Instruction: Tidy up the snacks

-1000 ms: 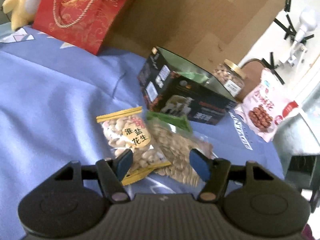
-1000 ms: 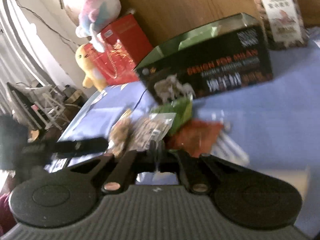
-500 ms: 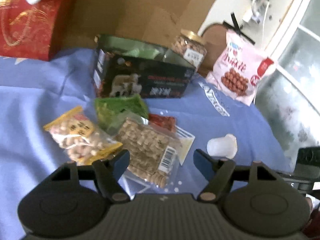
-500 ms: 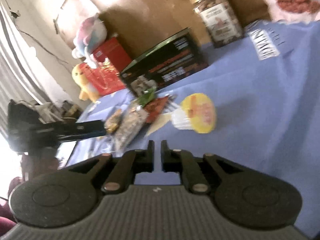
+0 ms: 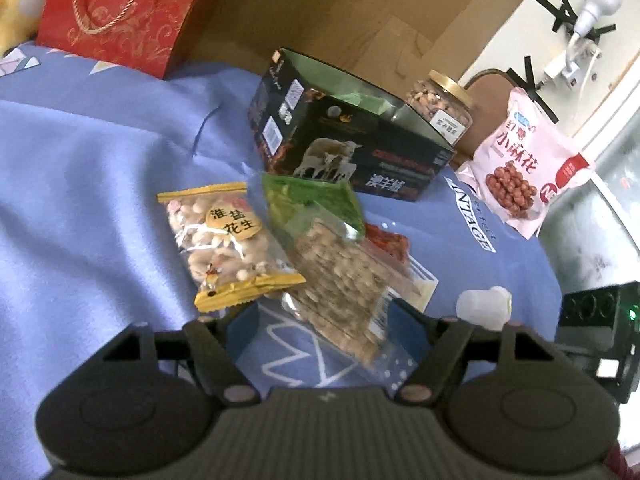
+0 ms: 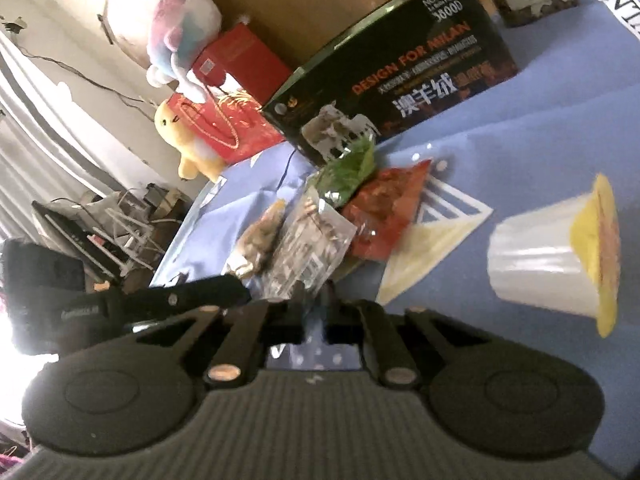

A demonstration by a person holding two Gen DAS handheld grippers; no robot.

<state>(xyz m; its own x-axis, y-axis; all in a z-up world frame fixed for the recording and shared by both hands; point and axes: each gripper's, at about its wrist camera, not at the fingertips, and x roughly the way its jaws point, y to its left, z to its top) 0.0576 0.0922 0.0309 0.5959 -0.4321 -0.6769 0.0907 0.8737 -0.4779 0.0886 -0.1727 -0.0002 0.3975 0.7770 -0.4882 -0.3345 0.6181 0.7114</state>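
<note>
Snacks are mostly loose on the blue cloth [image 5: 80, 168], so the sorting looks barely begun! The black box [image 5: 360, 160] stands open at the back with something green inside, too hidden to name. In front of it, 4 packets overlap in a heap: the peanut packet [image 5: 224, 240], the green packet [image 5: 316, 200], the clear seed packet [image 5: 344, 280] and the red packet [image 5: 390, 240]. A white jelly cup [image 6: 552, 256] lies on its side, off to the right of the heap. By my reading, all 5 await a home.

The left gripper [image 5: 320, 316] hovers low with jaws spread wide around the near end of the seed packet, gripping nothing. The right gripper [image 6: 314, 326] has jaws almost together with a narrow gap, and it holds nothing that I can see.

Further back stand a nut jar [image 5: 438, 106] and a pink snack bag [image 5: 524, 168]. A red gift bag [image 5: 120, 12], a yellow plush [image 6: 188, 140] and a brown board [image 5: 360, 12] line the rear; cluttered racks [image 6: 120, 220] sit beyond the edge.
</note>
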